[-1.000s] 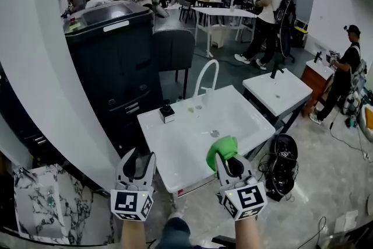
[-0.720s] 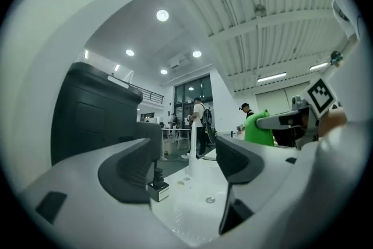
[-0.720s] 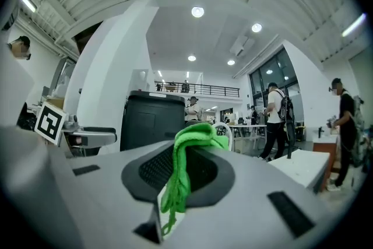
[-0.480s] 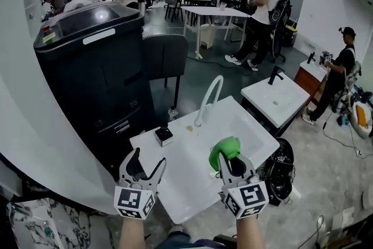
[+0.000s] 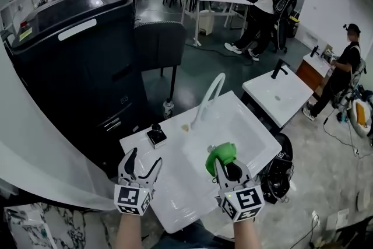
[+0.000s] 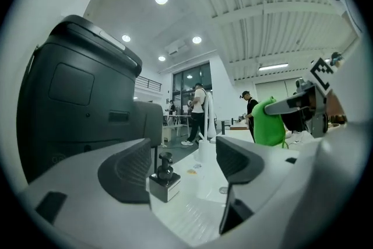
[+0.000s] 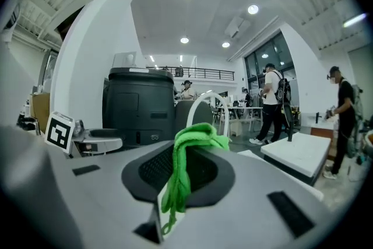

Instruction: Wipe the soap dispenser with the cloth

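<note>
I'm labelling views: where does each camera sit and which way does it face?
Head view: on the person's head, steeply down at sink, dispenser, forearms, left gripper and right gripper shut on the cloth.
Left gripper view: on that gripper, level along its just-opened, empty jaws toward the dispenser; right gripper at right.
Right gripper view: on that gripper, along its jaws past the cloth toward the faucet; left gripper at left.
Shared: all three show the cloth and faucet.
</note>
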Available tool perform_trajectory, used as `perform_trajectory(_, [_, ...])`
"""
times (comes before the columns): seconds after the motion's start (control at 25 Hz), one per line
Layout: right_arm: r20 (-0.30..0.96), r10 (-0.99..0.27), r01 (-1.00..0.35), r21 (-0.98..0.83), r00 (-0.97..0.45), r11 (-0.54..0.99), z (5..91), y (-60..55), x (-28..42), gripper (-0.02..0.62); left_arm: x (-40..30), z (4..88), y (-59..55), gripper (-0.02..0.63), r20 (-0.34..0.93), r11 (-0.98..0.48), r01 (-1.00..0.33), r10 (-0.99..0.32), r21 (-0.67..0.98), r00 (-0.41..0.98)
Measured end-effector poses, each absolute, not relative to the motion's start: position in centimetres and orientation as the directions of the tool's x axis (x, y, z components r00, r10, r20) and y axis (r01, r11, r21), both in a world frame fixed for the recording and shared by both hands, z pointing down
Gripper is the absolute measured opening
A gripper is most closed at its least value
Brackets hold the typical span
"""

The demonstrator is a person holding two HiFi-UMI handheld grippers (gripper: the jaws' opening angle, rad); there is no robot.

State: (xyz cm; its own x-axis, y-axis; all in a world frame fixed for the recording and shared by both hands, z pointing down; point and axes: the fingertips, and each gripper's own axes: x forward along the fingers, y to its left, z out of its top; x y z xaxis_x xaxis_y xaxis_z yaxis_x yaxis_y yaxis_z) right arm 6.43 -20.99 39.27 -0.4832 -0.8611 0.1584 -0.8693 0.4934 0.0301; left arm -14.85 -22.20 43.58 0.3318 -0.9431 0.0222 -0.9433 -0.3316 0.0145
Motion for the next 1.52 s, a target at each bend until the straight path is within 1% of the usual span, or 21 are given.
perform_trajectory(0.16, [0.204, -0.828, -0.844, 0.010, -0.523, 0.536, 41.2, -23.2, 7.3, 0.049, -14.5, 47.3, -25.1, 0.350, 0.103, -0.293, -0.955, -0.949, 0.051, 0.297])
perform_trajectory(0.36, [0.266, -0.797, -0.828, -0.008, -0.542, 0.561, 44.1, -25.7, 8.3, 0.049, -14.5, 50.0, -29.1, 0.348, 0.113, -0.238, -0.971, -0.966, -0.034, 0.232])
perform_trajectory(0.56, [0.332, -0.759, -0.807, -0.014, -0.560, 0.590, 46.8, -26.7, 8.9, 0.049, -13.8, 53.5, -32.9, 0.348, 0.160, -0.236, -0.971, -0.961, -0.040, 0.227])
perform_trajectory(0.84, [0.389, -0.742, -0.807, -0.009, -0.546, 0.590, 48.5, -28.2, 9.6, 0.049, -13.8, 53.2, -37.2, 0.342, 0.125, -0.221, -0.974, -0.969, -0.050, 0.213])
perform_trajectory(0.88, [0.391, -0.741, -0.807, -0.009, -0.546, 0.590, 48.5, -28.4, 9.6, 0.049, -13.8, 53.2, -37.4, 0.307, 0.125, -0.218, -0.974, -0.970, -0.062, 0.209])
perform_trajectory(0.92, [0.393, -0.740, -0.807, -0.008, -0.546, 0.591, 48.6, -28.6, 9.6, 0.049, -13.9, 53.3, -37.5, 0.227, 0.127, -0.214, -0.974, -0.971, -0.074, 0.204])
perform_trajectory(1.12, [0.398, -0.734, -0.803, -0.010, -0.550, 0.596, 48.9, -28.9, 9.1, 0.049, -13.8, 53.2, -37.5, 0.221, 0.126, -0.223, -0.967, -0.970, -0.125, 0.208])
perform_trajectory(1.24, [0.406, -0.726, -0.796, -0.005, -0.555, 0.605, 48.9, -28.7, 8.6, 0.049, -13.8, 52.9, -37.6, 0.208, 0.131, -0.222, -0.967, -0.970, -0.124, 0.206])
perform_trajectory(1.32, [0.407, -0.724, -0.793, -0.002, -0.557, 0.610, 48.9, -28.4, 8.4, 0.049, -14.3, 52.7, -37.5, 0.156, 0.138, -0.198, -0.976, -0.973, -0.087, 0.185])
perform_trajectory(1.36, [0.405, -0.724, -0.792, -0.001, -0.559, 0.611, 48.9, -28.3, 8.2, 0.049, -14.5, 52.7, -37.5, 0.106, 0.145, -0.190, -0.980, -0.973, -0.064, 0.179])
perform_trajectory(1.52, [0.392, -0.729, -0.792, 0.004, -0.561, 0.611, 48.4, -27.5, 7.9, 0.049, -14.4, 53.0, -36.8, 0.104, 0.188, -0.216, -0.975, -0.961, -0.053, 0.202])
